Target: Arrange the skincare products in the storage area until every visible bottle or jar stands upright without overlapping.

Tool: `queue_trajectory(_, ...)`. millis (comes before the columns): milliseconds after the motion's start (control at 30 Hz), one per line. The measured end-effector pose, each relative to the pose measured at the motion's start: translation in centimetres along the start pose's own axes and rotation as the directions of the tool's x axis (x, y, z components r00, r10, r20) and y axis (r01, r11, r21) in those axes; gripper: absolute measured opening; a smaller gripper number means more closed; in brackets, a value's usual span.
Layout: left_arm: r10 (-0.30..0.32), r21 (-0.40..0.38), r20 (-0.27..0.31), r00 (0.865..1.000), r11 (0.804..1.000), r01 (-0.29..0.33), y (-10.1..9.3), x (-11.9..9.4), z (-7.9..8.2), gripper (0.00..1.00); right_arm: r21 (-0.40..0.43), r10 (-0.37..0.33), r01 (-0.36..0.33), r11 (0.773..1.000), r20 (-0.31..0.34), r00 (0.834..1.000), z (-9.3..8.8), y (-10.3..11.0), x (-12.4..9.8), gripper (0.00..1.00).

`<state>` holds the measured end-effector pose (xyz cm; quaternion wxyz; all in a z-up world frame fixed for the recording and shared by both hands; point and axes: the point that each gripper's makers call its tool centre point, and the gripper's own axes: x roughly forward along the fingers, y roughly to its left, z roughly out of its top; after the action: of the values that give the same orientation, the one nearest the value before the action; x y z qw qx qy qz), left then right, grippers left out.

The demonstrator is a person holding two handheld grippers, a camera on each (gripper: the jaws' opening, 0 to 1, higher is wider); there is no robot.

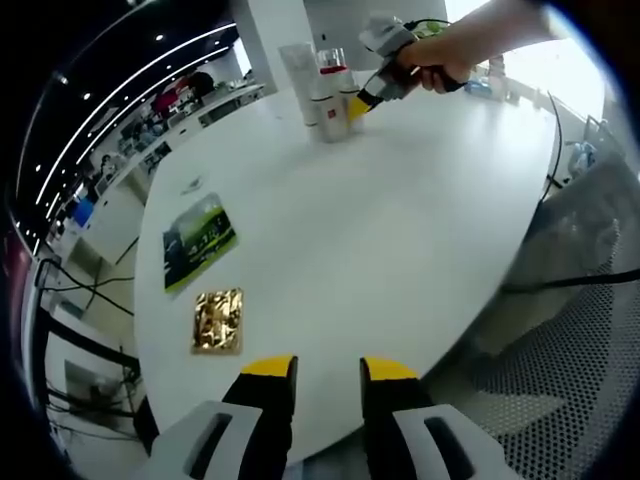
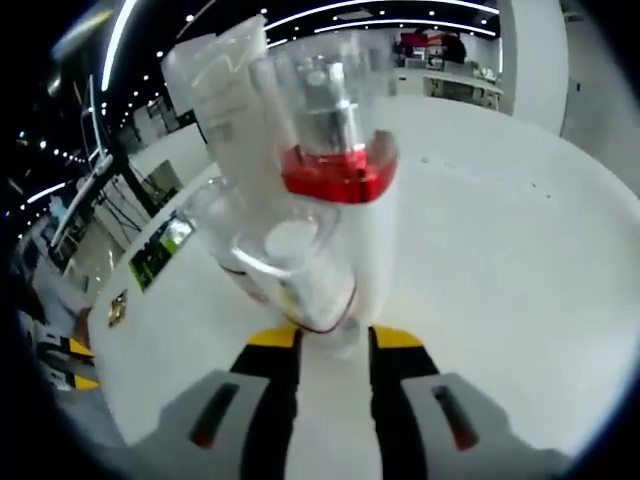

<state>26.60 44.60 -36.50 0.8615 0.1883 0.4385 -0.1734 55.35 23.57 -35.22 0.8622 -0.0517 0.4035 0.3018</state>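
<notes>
In the left gripper view, going left to right across the round white tabletop [image 1: 380, 230], a green and black printed leaflet [image 1: 199, 240] lies flat near the left edge, with a square gold foil packet [image 1: 218, 321] just beside it, closer to the camera. The left tongs [image 1: 328, 375] hover over the near edge, their yellow-tipped jaws parted and empty. At the far side the skincare products stand bunched together: a tall white tube [image 1: 301, 72] and a clear bottle with a red collar [image 1: 333, 93], too small and crowded to tell whether they touch. The right tongs [image 1: 356, 108], held by a person's hand [image 1: 440, 62], reach in beside them; their jaws are hidden against the bottles from here. In the right gripper view the same white tube [image 2: 225, 110] rises at the left, tilted in the frame, behind the red-collared clear bottle [image 2: 335, 210], with a clear round jar lid or cap [image 2: 280, 245] blurred in front. The right tongs [image 2: 335, 345] are spread, jaws on either side of the bottle's base, which is cut off between the tips; contact cannot be made out.
</notes>
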Motion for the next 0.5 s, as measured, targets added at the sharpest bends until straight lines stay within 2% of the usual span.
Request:
queue_trajectory(333,0.003,0.004,0.011,1.0,1.0,-0.003,0.0,-0.1,0.2,0.26,0.004,0.0,0.0,1.0,0.004,1.0,-0.7,0.3,-1.4,0.34)
queue_trajectory(500,-0.001,-0.005,0.021,1.0,1.0,0.001,0.0,-0.1,0.4,0.26,0.067,0.006,-0.007,0.998,0.019,1.0,-2.7,1.1,-4.0,0.4)
